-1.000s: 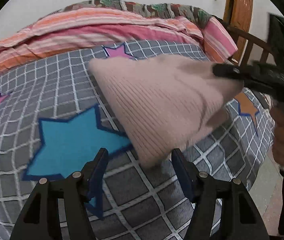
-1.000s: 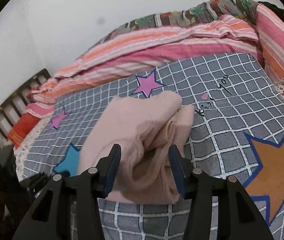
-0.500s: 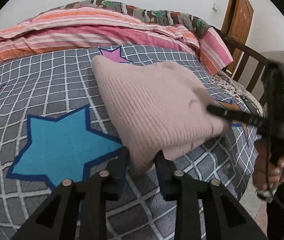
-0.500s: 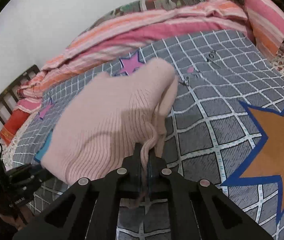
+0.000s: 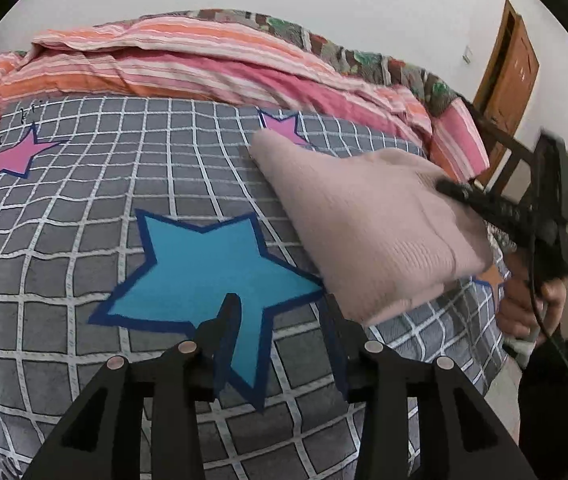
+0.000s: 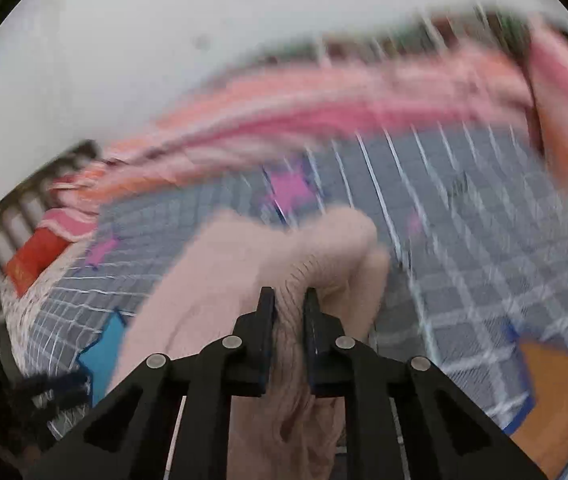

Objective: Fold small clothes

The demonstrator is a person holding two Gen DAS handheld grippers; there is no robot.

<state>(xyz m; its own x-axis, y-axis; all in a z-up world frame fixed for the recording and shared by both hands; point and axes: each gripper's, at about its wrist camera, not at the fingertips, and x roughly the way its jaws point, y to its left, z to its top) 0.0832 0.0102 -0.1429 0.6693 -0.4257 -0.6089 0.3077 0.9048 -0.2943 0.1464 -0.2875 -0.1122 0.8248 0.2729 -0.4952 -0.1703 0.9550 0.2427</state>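
Pinching a bunched fold of the pink knit garment [image 6: 243, 280], the right gripper [image 6: 287, 312] has its jaws nearly closed w/ fabric squeezed between them; that view is badly motion-blurred. Left gripper [image 5: 279, 320] is spread apart, holding nothing, hovering over the blue star [image 5: 207, 272] on the grey checked blanket [image 5: 83, 208], just beside the garment's near corner. Garment lies on the blanket's right side, w/ the striped pink-orange quilt [image 5: 187, 68] behind.
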